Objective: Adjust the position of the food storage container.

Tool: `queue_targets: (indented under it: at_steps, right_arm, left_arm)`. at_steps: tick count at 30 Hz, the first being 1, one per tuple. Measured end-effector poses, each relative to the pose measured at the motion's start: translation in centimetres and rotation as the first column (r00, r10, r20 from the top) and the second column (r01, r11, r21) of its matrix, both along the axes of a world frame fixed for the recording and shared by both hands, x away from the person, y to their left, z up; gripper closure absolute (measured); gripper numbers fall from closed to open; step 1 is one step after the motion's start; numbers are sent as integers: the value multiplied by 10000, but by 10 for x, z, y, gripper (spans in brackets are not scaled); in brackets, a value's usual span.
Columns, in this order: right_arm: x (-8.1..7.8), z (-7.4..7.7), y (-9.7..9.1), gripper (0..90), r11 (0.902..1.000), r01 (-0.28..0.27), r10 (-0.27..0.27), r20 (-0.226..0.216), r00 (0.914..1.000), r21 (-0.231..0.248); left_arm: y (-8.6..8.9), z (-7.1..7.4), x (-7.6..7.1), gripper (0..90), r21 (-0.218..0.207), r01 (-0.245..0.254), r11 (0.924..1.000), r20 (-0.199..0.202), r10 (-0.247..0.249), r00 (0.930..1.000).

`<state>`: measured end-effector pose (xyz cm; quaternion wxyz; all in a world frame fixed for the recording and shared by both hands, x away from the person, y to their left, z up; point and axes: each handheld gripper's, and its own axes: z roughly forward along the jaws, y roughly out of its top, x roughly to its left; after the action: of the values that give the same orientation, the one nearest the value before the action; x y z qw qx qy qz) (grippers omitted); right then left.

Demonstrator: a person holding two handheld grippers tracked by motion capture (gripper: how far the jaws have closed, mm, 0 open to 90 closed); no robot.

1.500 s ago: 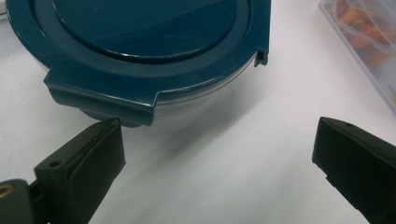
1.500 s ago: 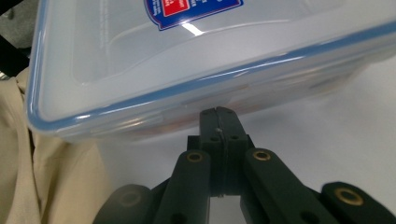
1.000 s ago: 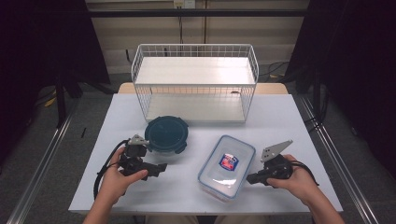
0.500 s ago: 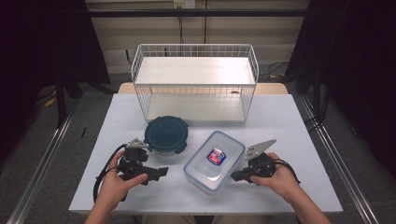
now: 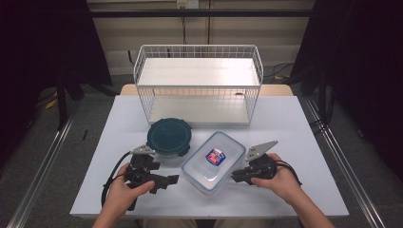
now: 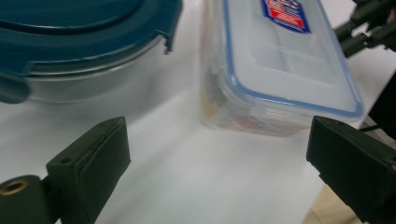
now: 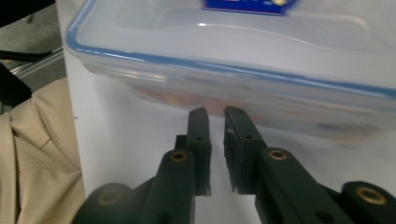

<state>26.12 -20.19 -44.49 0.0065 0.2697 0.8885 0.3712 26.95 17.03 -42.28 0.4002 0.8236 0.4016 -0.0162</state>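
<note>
A clear rectangular container (image 5: 214,161) with a blue-rimmed lid and a red-and-blue label lies on the white table (image 5: 294,123). It rests beside a round container with a teal lid (image 5: 168,136). My right gripper (image 5: 236,178) points at the rectangular container's near right side (image 7: 233,60). Its jaws (image 7: 217,114) have just been opening and stand a narrow gap apart with nothing between them. My left gripper (image 5: 166,183) sits in front of the round container (image 6: 70,42), its jaws (image 6: 219,154) wide open around bare table, facing the rectangular container (image 6: 280,60).
A white wire basket (image 5: 197,85) with a shelf stands at the back of the table. The right gripper's tips (image 6: 369,23) show far off in the left gripper view. Beige cloth (image 7: 32,154) lies below the table's near edge.
The right gripper has moved left, and the rectangular container has slid left with it, ending closer to the round container. The left gripper has stayed put.
</note>
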Motion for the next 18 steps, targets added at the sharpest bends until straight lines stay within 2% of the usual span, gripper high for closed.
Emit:
queue_targets:
  at_steps: [1,2,4,5,7,10,12,13,14,16,17,18]
  right_arm:
    - [0,0,0,801,10000,0,0,0,10000,0]
    - [0,2,-9,765,9992,405,-405,-34,9992,27]
    - [0,3,-13,751,9985,552,-552,33,9985,-17]
    - [0,5,-25,697,9955,949,-948,-63,9955,70]
    - [1,6,-29,672,9934,1140,-1140,-4,9935,142]
    - [3,13,-41,564,9846,1696,-1700,82,9854,419]
    - [3,20,-47,499,9760,2107,-2120,192,9771,553]
    - [6,24,-51,419,9632,2563,-2577,70,9662,815]
    - [6,24,-51,419,9632,2563,-2577,70,9662,815]
    - [11,26,-54,356,9502,2904,-2910,-118,9566,1133]
    - [11,26,-54,356,9502,2904,-2910,-118,9566,1133]
    - [14,26,-53,295,9394,3140,-3134,-259,9493,1374]
  left_arm:
    - [-1,0,-1,59,-86,56,9999,-109,-57,9999]
    - [-3,-1,-1,59,-165,70,9998,-194,-74,9998]
    - [-5,-2,-1,59,-341,76,9994,-381,-89,9992]
    - [-5,-3,-1,58,-409,165,9990,-471,-184,9987]
    - [-7,-5,-1,56,-562,33,9984,-609,-67,9981]
    - [-9,-5,-1,62,-643,34,9979,-719,-81,9974]
    - [-11,-6,-2,75,-762,-8,9971,-785,-52,9969]
    - [-13,-7,-2,93,-826,23,9966,-827,-92,9965]
    - [-13,-7,-2,97,-826,23,9966,-827,-92,9965]
    - [-19,-9,-3,103,-879,28,9961,-954,-112,9954]
    - [-19,-9,-3,108,-879,28,9961,-954,-112,9954]
    - [-22,-10,-3,110,-1006,-143,9948,-992,43,9951]
